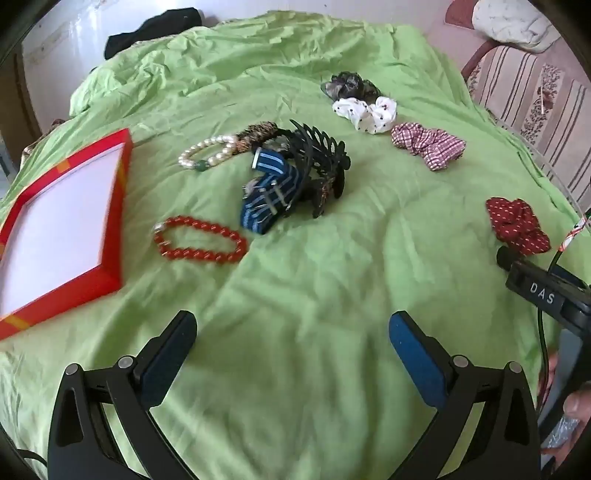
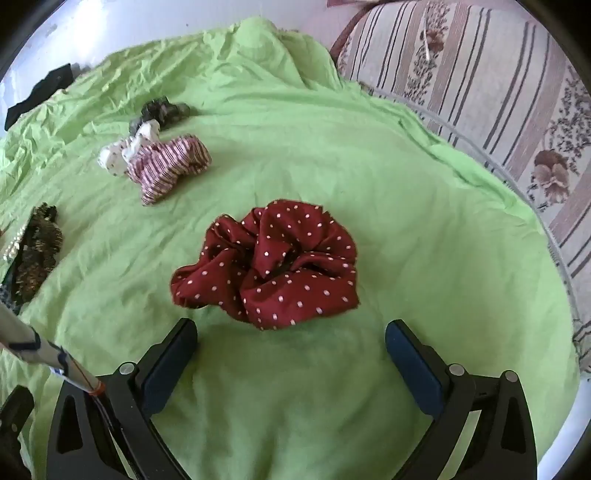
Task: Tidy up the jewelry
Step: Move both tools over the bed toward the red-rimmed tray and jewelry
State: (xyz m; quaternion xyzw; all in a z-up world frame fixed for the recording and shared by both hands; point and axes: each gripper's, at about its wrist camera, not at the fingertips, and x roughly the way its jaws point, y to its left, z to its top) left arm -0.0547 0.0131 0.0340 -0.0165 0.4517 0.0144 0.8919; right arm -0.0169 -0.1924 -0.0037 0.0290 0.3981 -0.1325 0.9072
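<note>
On a green bedsheet lie a red bead bracelet (image 1: pixel 201 242), a pearl bracelet (image 1: pixel 207 152), a black claw clip (image 1: pixel 321 162) over a blue striped band (image 1: pixel 269 195), and scrunchies: white dotted (image 1: pixel 364 112), red checked (image 1: pixel 428 144), dark patterned (image 1: pixel 349 85). A red box lid with white inside (image 1: pixel 66 225) lies at the left. My left gripper (image 1: pixel 291 332) is open and empty, short of the red bracelet. My right gripper (image 2: pixel 291 339) is open and empty, just short of a dark red dotted scrunchie (image 2: pixel 273 262), which also shows in the left wrist view (image 1: pixel 517 225).
A striped floral sofa (image 2: pixel 480 92) runs along the bed's right edge. A black cloth (image 1: pixel 147 29) lies at the far left corner of the bed. The right gripper's body (image 1: pixel 546 295) shows at the right edge of the left wrist view.
</note>
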